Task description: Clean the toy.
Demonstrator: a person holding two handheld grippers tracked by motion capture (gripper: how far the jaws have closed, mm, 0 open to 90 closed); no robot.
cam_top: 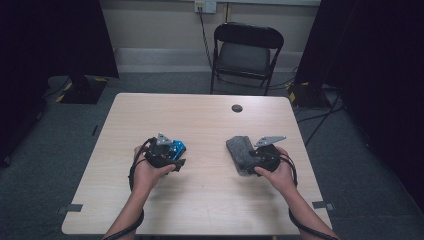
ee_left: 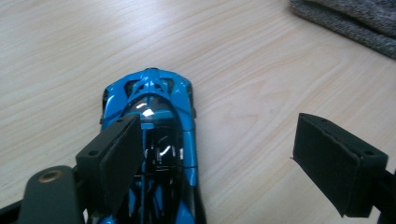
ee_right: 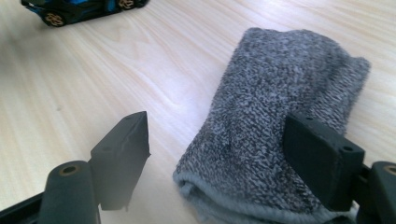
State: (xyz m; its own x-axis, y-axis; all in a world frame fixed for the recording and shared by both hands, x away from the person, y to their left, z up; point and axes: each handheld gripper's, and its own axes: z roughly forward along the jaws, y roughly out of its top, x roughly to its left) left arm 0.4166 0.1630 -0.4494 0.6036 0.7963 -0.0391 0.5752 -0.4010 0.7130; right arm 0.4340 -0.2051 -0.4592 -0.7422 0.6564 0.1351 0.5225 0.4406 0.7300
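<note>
The left gripper (ee_left: 219, 163) is hovering over the blue toy car (ee_left: 154, 140) with its jaws spread wide; the car is sitting on the wooden table (cam_top: 210, 125) beneath the left jaw, its long axis running away from the camera. The right gripper (ee_right: 224, 163) is standing open around the near end of the folded grey sock (ee_right: 280, 116), neither pad visibly pressing it. The sock is lying lengthwise, stretching away from the jaws.

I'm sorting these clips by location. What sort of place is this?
Probably a lab or recording room, not a home: a bare wooden table, a folding chair against the wall, black curtains and floor cables.
</note>
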